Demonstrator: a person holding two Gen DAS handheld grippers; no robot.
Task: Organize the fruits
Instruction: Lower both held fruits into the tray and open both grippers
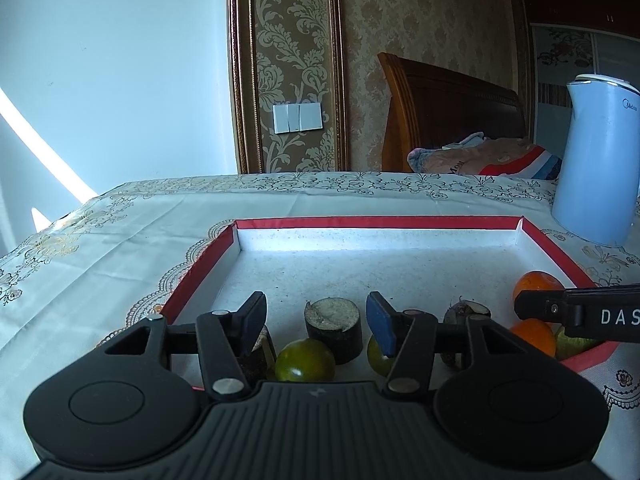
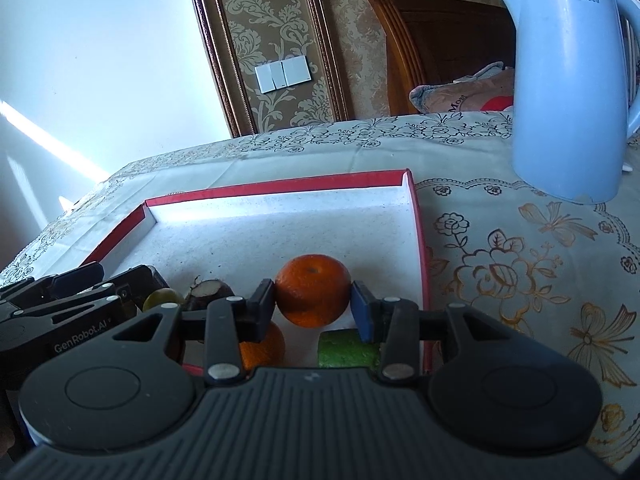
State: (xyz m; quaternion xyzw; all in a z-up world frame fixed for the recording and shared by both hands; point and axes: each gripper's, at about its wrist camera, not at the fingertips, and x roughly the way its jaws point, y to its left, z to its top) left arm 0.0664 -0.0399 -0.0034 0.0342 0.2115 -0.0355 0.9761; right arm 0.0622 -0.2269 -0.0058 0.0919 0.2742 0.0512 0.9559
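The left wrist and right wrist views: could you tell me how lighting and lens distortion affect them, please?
Left wrist view: a bright sunlight streak crosses the wall, the tray's far inner wall glares white, and the table edge bows. Right wrist view: the same streak, the kettle leans from fisheye stretch, and the orange stays sharp.

The left gripper [image 1: 318, 322] is matte black plastic: a ribbed central housing flanked by two round discs, each with a raised inner ring. Silver rivet heads pin its angled linkage bars. Its fingers [image 1: 382, 322] carry dark blue pads. The right gripper [image 2: 313, 305] is built alike, with ribbed housing, discs, silver rivets and blue-padded fingers [image 2: 362, 312]. White lettering, "GenRobot.AI", marks the left gripper's side in the right wrist view.
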